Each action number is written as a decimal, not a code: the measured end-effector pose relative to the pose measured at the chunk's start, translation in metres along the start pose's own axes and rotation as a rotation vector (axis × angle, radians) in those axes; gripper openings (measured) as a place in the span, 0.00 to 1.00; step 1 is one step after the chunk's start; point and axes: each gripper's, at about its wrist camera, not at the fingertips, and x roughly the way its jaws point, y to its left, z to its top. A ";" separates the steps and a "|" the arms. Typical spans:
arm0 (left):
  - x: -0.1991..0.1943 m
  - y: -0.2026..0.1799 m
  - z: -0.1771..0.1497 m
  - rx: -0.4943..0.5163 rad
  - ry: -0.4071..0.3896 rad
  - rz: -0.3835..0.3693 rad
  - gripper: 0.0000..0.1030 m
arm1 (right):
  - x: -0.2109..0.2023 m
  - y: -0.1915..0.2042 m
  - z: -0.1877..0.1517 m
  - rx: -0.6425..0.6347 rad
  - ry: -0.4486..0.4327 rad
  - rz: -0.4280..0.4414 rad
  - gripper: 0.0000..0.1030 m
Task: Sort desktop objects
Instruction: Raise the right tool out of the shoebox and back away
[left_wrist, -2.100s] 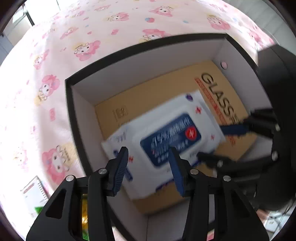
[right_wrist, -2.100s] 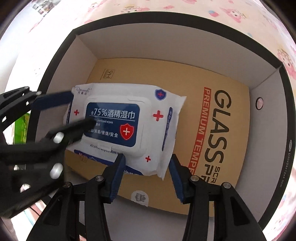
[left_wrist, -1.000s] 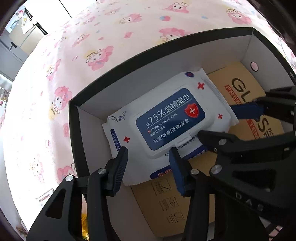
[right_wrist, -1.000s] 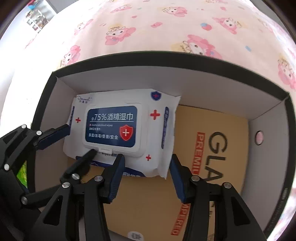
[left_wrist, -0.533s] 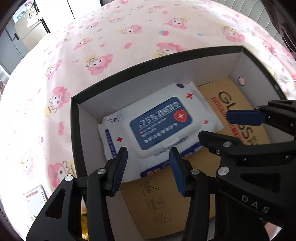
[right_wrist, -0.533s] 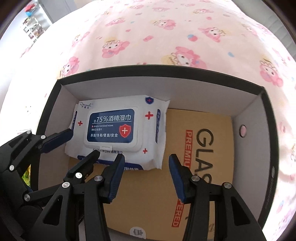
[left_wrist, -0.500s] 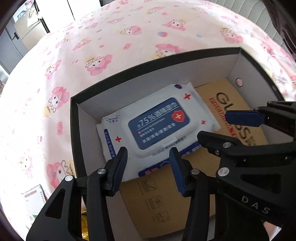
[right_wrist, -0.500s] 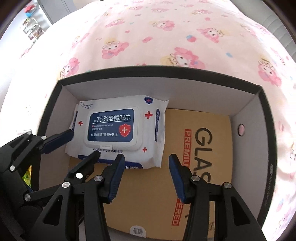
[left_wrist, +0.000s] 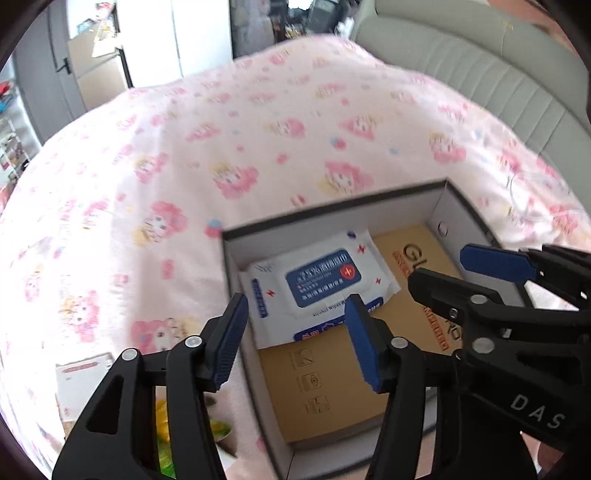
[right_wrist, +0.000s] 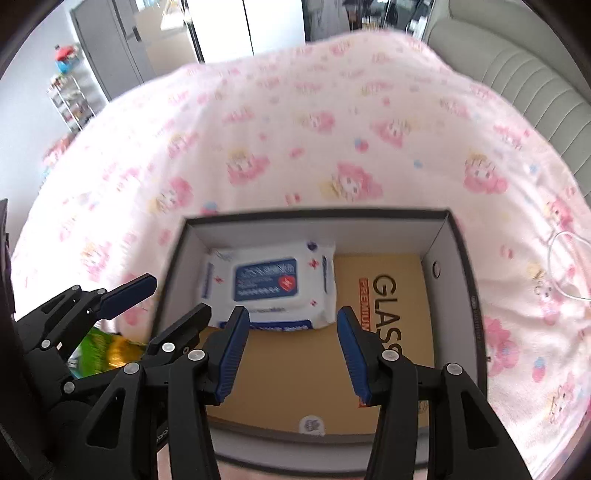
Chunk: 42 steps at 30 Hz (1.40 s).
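Black plastic fills the near edge of both views: the left tool (left_wrist: 295, 339) and the right tool (right_wrist: 288, 354) each stand with blue-padded fingers spread apart and nothing between them, poised above the near end of the box (right_wrist: 461, 295). Both are released.

Just beyond the fingertips lies the task's thing for this step, the pack of alcohol wipes (right_wrist: 269, 284). It rests flat in the far left corner of the box, label up, on top of a brown carton (right_wrist: 384, 295) printed with "GLASS" that covers the box floor. The wipes look settled and touch neither tool, so I judge this placement finished.

What is left sits outside the box on its left side: a green and yellow packet (right_wrist: 107, 350) (partly hidden behind the left tool, so I cannot say what it is) and a white card or booklet (left_wrist: 81, 380) with a red strip lying flat on the cloth. Those two seem the likely next candidates; whether more items wait out of view cannot be told.

Further off, the surface is covered by a pink tablecloth (right_wrist: 295, 129) with cartoon figures, bare across its far half. Behind it stand a grey ribbed sofa (right_wrist: 517, 74), grey cabinet doors (right_wrist: 107, 48), and a wire shelf rack (right_wrist: 74, 99) by the wall.
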 end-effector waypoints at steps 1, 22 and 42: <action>-0.012 0.004 0.001 -0.004 -0.019 0.008 0.54 | -0.011 0.005 -0.001 0.002 -0.023 0.003 0.44; -0.236 0.019 -0.101 -0.038 -0.331 0.139 0.59 | -0.177 0.079 -0.105 -0.007 -0.398 0.056 0.57; -0.263 0.037 -0.221 -0.186 -0.360 0.158 0.68 | -0.160 0.105 -0.232 -0.023 -0.340 0.167 0.57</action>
